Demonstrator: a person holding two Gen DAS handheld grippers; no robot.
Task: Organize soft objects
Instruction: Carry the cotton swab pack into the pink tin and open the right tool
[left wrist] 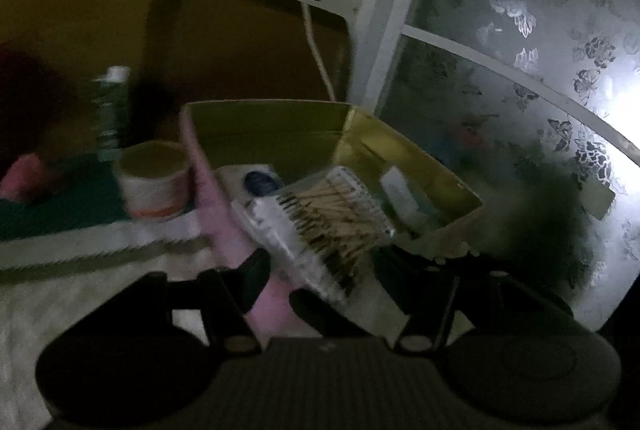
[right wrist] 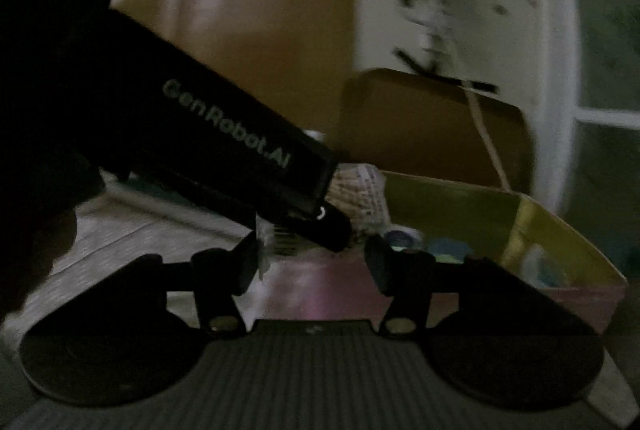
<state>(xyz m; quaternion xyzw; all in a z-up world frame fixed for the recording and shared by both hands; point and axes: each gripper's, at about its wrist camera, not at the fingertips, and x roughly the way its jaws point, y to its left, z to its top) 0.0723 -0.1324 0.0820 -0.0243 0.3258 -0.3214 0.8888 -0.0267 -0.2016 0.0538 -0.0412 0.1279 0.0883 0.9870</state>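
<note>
Left hand-held gripper [left wrist: 280, 282] pinching cotton-swab pack [left wrist: 320, 222] over pink box [left wrist: 208, 166]; right hand-held gripper [right wrist: 312, 258] spread, empty. Next: lower pack in & let go.

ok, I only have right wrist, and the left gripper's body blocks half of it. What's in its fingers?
Observer: The left gripper is clamped on a clear pack of cotton swabs, held over the near end of the pink box.
Operator: Anything beside the box on the blocked side?
Observer: A round jar with an orange band stands just left of the box, and a green bottle stands behind the jar.
Operator: Anything in the box past the pack?
Observer: A white tube lies along the box's right wall.
</note>
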